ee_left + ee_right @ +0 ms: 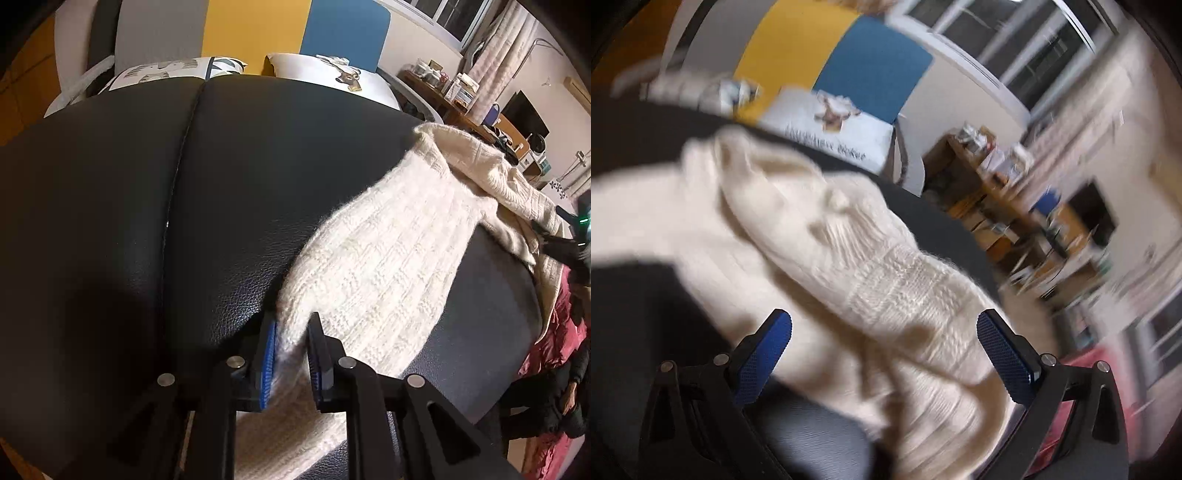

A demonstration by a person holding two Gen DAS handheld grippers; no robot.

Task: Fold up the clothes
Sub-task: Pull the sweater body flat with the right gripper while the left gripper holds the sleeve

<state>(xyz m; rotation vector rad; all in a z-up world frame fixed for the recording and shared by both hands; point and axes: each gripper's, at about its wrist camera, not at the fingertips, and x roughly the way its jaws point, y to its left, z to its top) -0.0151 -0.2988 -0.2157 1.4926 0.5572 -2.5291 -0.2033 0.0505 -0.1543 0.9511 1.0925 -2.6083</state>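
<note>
A cream knitted sweater (384,266) lies across a black leather surface (110,206). One long part of it runs toward the camera, and my left gripper (291,332) is shut on its near end, cloth pinched between the blue pads. In the right wrist view the same sweater (827,236) is bunched and blurred. My right gripper (884,328) hovers over it, wide open, with only cloth below its blue pads (1001,347). At the right edge of the left wrist view, the other gripper's dark body (576,240) shows beside the sweater's far side.
Patterned white pillows (317,74) lie beyond the black surface, before grey, yellow and blue panels (255,33). A cluttered wooden desk (1008,206) and a dark screen (1093,214) stand at the right. Pink-red fabric (557,332) hangs at the right edge.
</note>
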